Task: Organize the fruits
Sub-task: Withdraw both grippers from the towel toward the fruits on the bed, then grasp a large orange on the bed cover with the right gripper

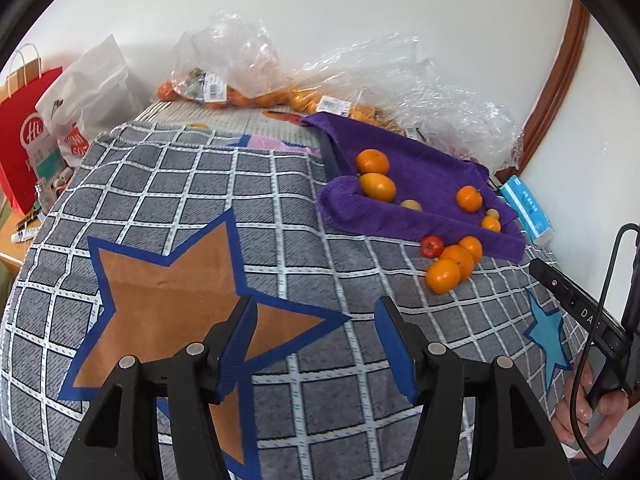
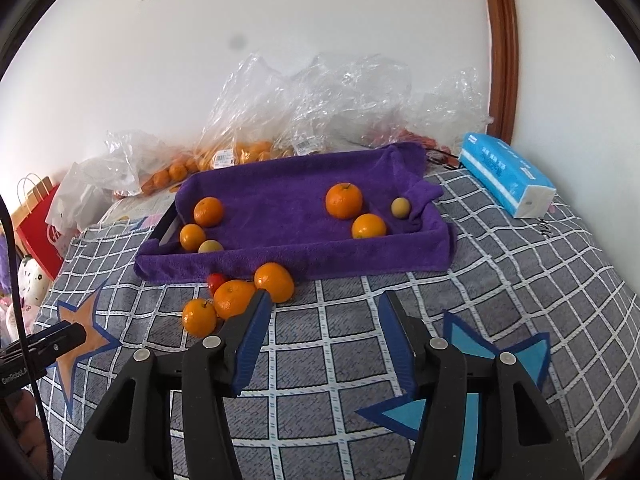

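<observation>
A tray lined with a purple towel point(image 2: 296, 196) point(image 1: 420, 172) sits on the checked grey cloth. Inside lie several oranges, among them one large orange point(image 2: 344, 200), and two small yellowish fruits point(image 2: 400, 208). In front of the tray, on the cloth, rest three oranges point(image 2: 234, 298) point(image 1: 443, 276) and a small red fruit point(image 2: 216, 281) point(image 1: 431, 246). My right gripper point(image 2: 324, 304) is open and empty, just right of and near the loose oranges. My left gripper point(image 1: 316, 310) is open and empty over the orange star, well left of the fruit.
Clear plastic bags point(image 2: 320, 96) with more oranges lie behind the tray by the wall. A blue tissue pack point(image 2: 506, 178) sits right of the tray. Red and white bags point(image 1: 28, 128) stand at the far left. A hand point(image 1: 588, 408) holds the other gripper's handle.
</observation>
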A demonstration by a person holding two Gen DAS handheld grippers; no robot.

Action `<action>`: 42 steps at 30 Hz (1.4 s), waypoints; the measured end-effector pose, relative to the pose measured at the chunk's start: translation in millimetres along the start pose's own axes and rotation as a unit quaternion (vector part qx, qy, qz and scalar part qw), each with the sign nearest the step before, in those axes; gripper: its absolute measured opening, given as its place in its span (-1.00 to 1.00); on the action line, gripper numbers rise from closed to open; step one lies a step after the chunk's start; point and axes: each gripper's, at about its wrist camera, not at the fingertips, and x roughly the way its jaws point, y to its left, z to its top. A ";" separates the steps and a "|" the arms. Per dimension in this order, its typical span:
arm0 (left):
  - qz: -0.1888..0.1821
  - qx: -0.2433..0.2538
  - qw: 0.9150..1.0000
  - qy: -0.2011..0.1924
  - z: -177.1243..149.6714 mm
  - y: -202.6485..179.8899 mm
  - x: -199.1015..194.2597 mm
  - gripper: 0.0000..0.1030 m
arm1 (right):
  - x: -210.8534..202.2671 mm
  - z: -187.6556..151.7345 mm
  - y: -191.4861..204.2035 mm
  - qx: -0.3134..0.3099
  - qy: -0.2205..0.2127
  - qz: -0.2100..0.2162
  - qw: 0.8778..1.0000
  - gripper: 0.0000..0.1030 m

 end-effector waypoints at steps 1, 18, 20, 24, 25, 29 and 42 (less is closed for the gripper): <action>0.004 -0.002 1.000 0.002 0.9 3.3 3.5 0.14 | 3.8 -0.3 3.2 -0.004 0.001 0.001 1.000 0.08; 0.002 -0.002 1.000 0.008 -5.0 15.8 26.3 0.18 | 65.8 15.4 35.8 -0.033 0.033 0.028 0.999 -0.21; 0.007 0.009 1.000 0.007 -6.6 12.1 26.8 0.20 | 73.1 15.1 34.0 -0.025 0.041 0.031 0.998 -0.21; -0.018 0.010 1.000 0.009 -6.1 14.4 27.2 0.28 | 84.4 13.7 30.2 -0.012 0.049 0.034 0.998 -0.21; -0.025 0.006 1.000 0.008 -5.8 16.1 27.2 0.28 | 86.2 14.2 29.3 -0.010 0.052 0.036 0.998 -0.21; -0.038 -0.006 0.999 0.005 -5.2 19.3 27.2 0.28 | 90.7 16.0 29.4 -0.009 0.058 0.041 0.997 -0.21; -0.037 -0.003 0.999 0.005 -6.2 18.7 26.5 0.29 | 79.6 10.7 21.5 -0.007 0.058 0.036 0.998 -0.40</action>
